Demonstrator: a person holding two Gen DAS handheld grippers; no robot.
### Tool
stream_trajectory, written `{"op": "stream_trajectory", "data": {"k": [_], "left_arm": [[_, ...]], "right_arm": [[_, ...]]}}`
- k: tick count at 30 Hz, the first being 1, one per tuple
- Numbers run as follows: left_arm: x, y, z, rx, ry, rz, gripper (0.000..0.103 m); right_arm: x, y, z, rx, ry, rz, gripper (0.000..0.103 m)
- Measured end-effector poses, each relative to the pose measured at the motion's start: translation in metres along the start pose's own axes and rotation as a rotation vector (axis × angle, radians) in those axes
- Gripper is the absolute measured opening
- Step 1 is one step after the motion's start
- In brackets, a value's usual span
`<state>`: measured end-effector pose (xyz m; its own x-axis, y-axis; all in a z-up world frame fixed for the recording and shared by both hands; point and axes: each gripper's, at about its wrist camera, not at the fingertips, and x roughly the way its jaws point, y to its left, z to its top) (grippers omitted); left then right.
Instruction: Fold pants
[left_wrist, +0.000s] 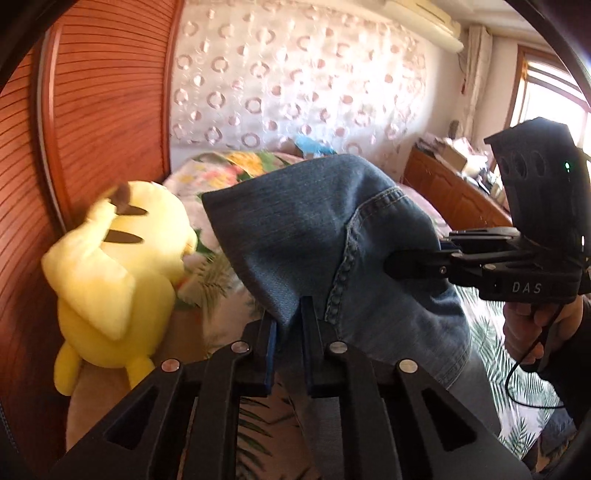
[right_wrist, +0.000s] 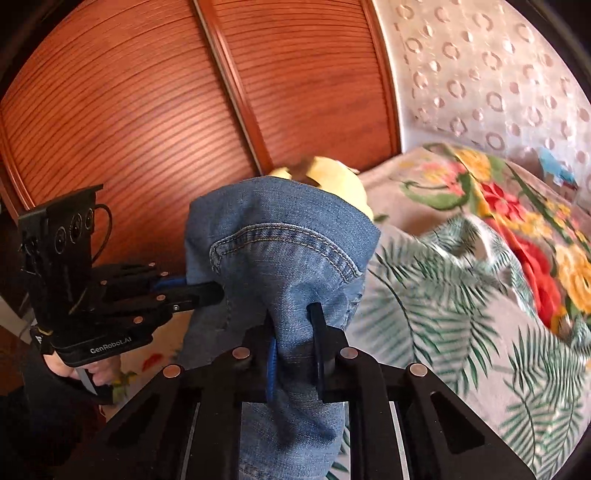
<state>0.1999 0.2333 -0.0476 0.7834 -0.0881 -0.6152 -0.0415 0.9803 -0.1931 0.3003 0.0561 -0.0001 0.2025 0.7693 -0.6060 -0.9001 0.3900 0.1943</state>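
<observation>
Above bed (right_wrist: 461, 332), both grippers pinching jeans (left_wrist: 295, 240)

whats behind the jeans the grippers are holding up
Behind the lifted jeans, a yellow plush toy lies on the floral bedspread against the wooden wardrobe. In the right wrist view the denim covers most of the toy.

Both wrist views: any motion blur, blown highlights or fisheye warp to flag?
Left wrist view: window blown out, yellow plush toy smeared by motion, jeans sharp, wardrobe slats bowed by fisheye. Right wrist view: palm-print bedsheet and floral blanket motion-blurred, jeans stitching crisp, dark vignette at the corners.
</observation>
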Motion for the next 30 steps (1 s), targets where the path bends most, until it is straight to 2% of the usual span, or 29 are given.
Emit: {"op": "stream_trajectory", "data": {"k": [8, 15, 20, 23, 30], "left_arm": [[-0.019, 0.031, 0.029, -0.038, -0.069, 0.035, 0.011], [-0.064, 0.059, 0.051, -0.077, -0.169, 0.086, 0.011], [-0.074, 0.061, 0.075, -0.045, -0.207, 0.112, 0.011], [-0.050, 0.057, 0.087, -0.009, -0.165, 0.113, 0.011], [0.078, 0.036, 0.076, 0.021, 0.056, 0.062, 0.011]], "right_arm": [[0.019, 0.028, 0.047, -0.065, -0.008, 0.064, 0.014], [0.013, 0.062, 0.089, -0.116, -0.051, 0.153, 0.013], [0.004, 0.051, 0.101, -0.070, -0.102, 0.206, 0.013], [0.012, 0.016, 0.092, 0.004, -0.093, 0.193, 0.013], [0.044, -0.080, 0.044, 0.164, -0.008, 0.053, 0.013]]}}
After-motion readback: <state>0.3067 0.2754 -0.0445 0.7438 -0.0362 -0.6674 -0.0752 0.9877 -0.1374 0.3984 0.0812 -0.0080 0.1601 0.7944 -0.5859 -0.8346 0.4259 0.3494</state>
